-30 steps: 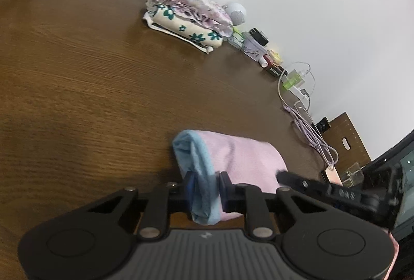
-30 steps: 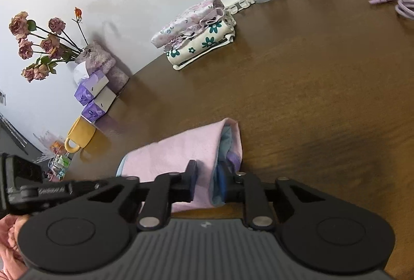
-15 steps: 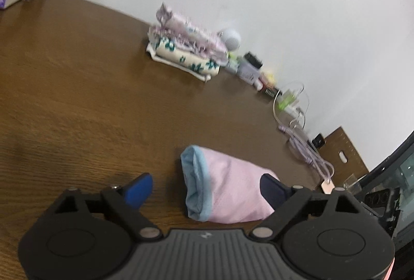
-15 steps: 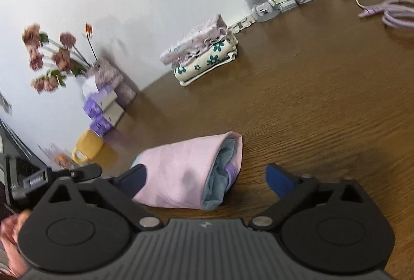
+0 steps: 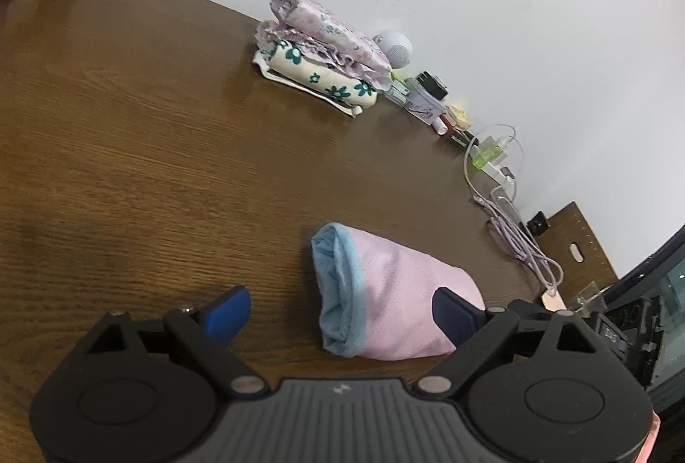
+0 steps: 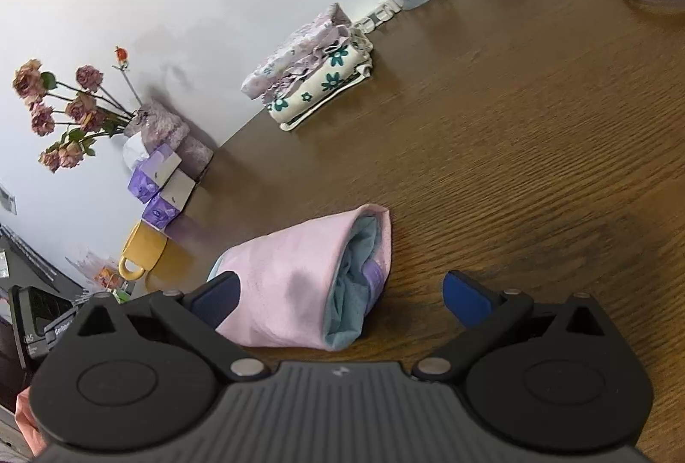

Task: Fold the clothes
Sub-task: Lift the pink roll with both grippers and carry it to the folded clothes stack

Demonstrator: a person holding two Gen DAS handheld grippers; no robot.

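Left wrist view shows the left tongs [image 5: 340, 306] spread wide, having just opened, their blue pads clear of the folded pink garment with a light-blue trim [image 5: 385, 304] that lies between them on the dark brown wooden table [image 5: 150, 163]. The garment's blue-edged open end faces left; its pink body runs right, behind the right-hand pad. Farther back, near the white wall, sits a stack of folded floral clothes [image 5: 321, 73], a cream piece with teal flowers under two lilac-patterned ones. Beside it stands a small white round speaker [image 5: 396, 47], then a row of small boxes and a coiled lilac cable [image 5: 522, 244]; the small items are too blurred to name with any certainty.

Right wrist view shows the right tongs [image 6: 338, 298] also wide apart, likewise just opened, holding nothing. The same pink garment [image 6: 291, 279] rests on the table between the pads, its open end with blue lining turned right and its left part just behind the left-hand pad. Beyond it are a yellow mug [image 6: 141, 249], purple tissue boxes [image 6: 160, 184] and dried pink roses in a vase [image 6: 64, 112].
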